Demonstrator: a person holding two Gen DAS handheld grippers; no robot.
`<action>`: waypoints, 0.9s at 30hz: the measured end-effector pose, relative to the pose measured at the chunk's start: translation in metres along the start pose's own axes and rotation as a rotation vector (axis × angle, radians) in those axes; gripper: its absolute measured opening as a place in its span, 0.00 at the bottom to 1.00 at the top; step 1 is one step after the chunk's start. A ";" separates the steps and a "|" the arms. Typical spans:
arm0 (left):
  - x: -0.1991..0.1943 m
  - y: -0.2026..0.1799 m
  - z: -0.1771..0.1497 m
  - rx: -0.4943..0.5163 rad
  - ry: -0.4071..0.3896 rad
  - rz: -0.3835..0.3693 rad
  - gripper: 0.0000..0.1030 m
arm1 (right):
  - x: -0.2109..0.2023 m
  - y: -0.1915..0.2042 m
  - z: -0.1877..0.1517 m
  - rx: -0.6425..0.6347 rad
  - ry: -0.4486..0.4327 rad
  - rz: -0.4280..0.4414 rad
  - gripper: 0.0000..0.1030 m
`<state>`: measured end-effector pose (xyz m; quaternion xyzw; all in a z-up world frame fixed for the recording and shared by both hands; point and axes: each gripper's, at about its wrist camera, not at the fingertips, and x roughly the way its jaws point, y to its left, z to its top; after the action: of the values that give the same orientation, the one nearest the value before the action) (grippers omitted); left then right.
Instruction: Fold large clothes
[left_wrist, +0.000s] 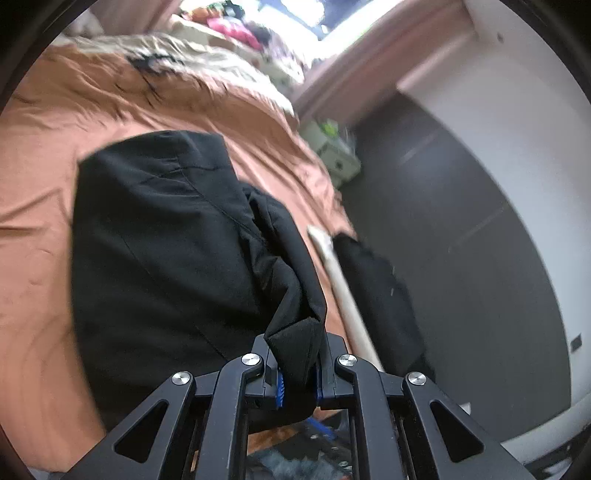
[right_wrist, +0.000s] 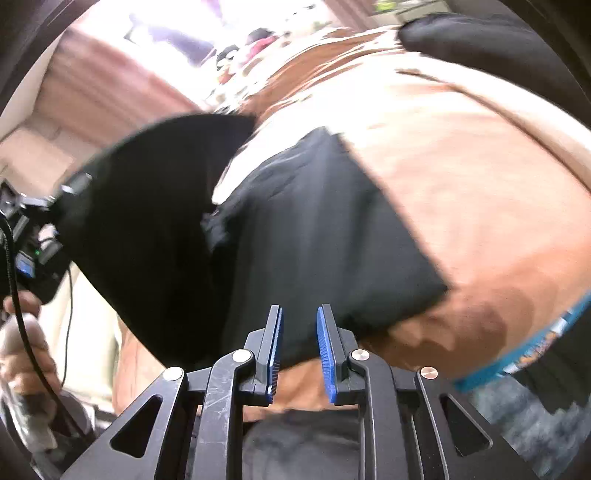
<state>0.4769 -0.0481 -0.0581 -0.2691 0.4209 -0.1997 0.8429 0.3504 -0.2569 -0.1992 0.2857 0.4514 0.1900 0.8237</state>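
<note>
while my left tongs (left_wrist: 297, 384) clamp black garment (left_wrist: 166, 240) fold at 6 o'clock over bed (left_wrist: 37, 166), right tongs (right_wrist: 299, 354) narrow, holding nothing.

blurred windowsill clutter (left_wrist: 236, 26), smeared garment edge (right_wrist: 155, 125)

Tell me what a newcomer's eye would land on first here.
First, the black garment spread across the orange bedsheet, one bunched edge clamped in the left gripper at the bottom of its view. Next, the right gripper, its blue pads apart and gripping nothing, just before the garment's near edge.
</note>
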 end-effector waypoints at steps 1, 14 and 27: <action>0.019 -0.003 -0.004 0.012 0.037 0.005 0.11 | -0.005 -0.009 0.000 0.014 -0.007 -0.008 0.20; 0.091 -0.029 -0.044 0.102 0.277 0.010 0.62 | -0.044 -0.048 0.005 0.129 -0.068 0.003 0.59; -0.011 0.074 -0.032 -0.060 0.051 0.228 0.71 | 0.010 -0.008 0.042 0.086 -0.018 0.081 0.75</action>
<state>0.4528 0.0063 -0.1137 -0.2394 0.4758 -0.0968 0.8408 0.3916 -0.2694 -0.1928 0.3406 0.4396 0.2010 0.8064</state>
